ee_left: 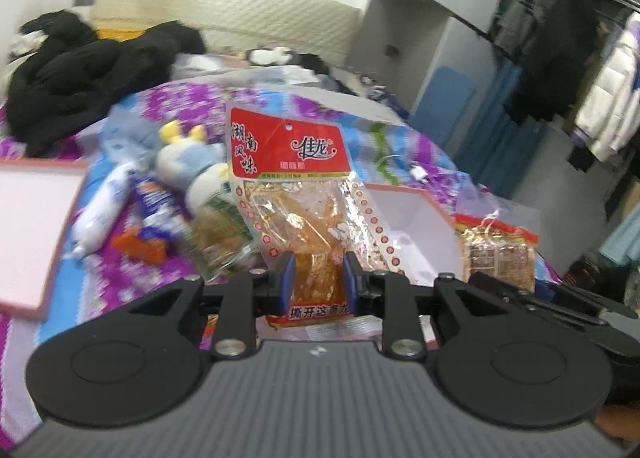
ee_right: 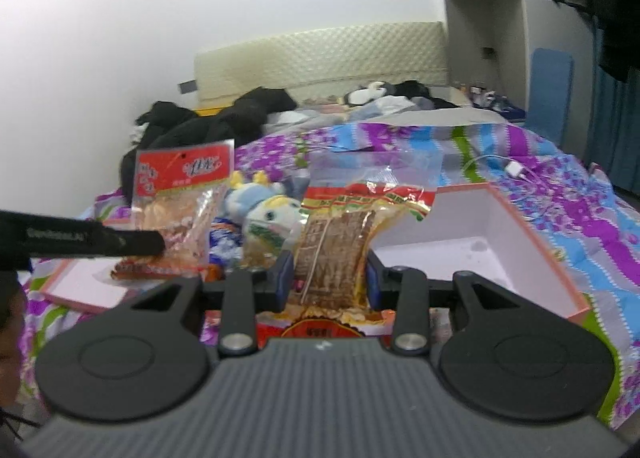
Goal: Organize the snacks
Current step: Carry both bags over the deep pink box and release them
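Left wrist view: the left gripper (ee_left: 319, 278) is clenched on the lower part of a red-topped snack packet (ee_left: 298, 193), holding it upright above the bed (ee_left: 400, 145). Gripping low likely keeps the label end free and lets the packet go into a box bottom first. Just right of it lies the open pink box (ee_left: 416, 234), white inside. Beyond that is the brown snack packet (ee_left: 496, 254). More wrapped snacks (ee_left: 132, 213) and a plush toy (ee_left: 188, 161) lie loose on the bedspread to the left, beside a pink lid (ee_left: 32, 234) — still to be sorted, it seems.

Right wrist view: the right gripper (ee_right: 331, 278) is clamped on the brown snack packet (ee_right: 340, 254), lifted and standing between the fingers (ee_right: 285, 274). The pink box (ee_right: 520, 242) sits right beside it, apparently empty, so it is probably the destination. The left gripper (ee_right: 152, 244) reaches in from the left with the red-topped snack packet (ee_right: 180, 197) above the pink lid (ee_right: 80, 290).
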Motion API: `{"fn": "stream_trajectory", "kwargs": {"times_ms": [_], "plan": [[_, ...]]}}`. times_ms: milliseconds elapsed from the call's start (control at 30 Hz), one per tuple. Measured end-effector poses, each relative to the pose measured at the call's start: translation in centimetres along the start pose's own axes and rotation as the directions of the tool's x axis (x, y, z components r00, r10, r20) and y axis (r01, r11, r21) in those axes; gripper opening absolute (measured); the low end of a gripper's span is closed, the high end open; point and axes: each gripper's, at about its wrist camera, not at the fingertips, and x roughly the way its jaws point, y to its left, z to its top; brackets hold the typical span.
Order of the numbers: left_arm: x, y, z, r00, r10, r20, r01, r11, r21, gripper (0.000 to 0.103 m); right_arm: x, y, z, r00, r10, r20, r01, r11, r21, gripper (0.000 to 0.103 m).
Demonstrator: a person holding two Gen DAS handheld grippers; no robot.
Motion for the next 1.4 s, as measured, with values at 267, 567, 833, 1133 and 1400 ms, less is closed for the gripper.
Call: {"fn": "stream_trajectory", "kwargs": {"times_ms": [267,567,833,1133,1400], "plan": [[8.7,-3.4,1.1,0.992,-0.065,-0.106,0.07,0.997,0.041,0.029,3.9,-5.7,-0.3,0.992,-0.098,-0.08,0.102,0.994,0.051,0.039],[19.9,-5.8,1.4,0.962,-0.105,-0.25,0.124,0.991,0.06,0.029,10.0,-10.8,-0.3,0.973,-0.142,-0.185,0.156,0.986,0.062,0.038],[27.6,-5.7,0.4,0.921,-0.12,-0.37,0.138,0.99,0.02,0.029,14.4,-14.1,-1.4,0.953,-0.14,-0.27,0.174,0.979,0.106,0.035],[26.5,-5.0,0.9,0.927,-0.138,-0.348,0.148,0.989,0.001,0.05,14.2,-13.4,-1.5,0.953,-0.147,-0.266,0.181,0.977,0.111,0.035],[20.1,-5.2,2.3,0.955,-0.15,-0.257,0.163,0.986,0.03,0.05,10.5,-11.0,0.2,0.97,-0.147,-0.195,0.169,0.98,0.105,0.035]]}}
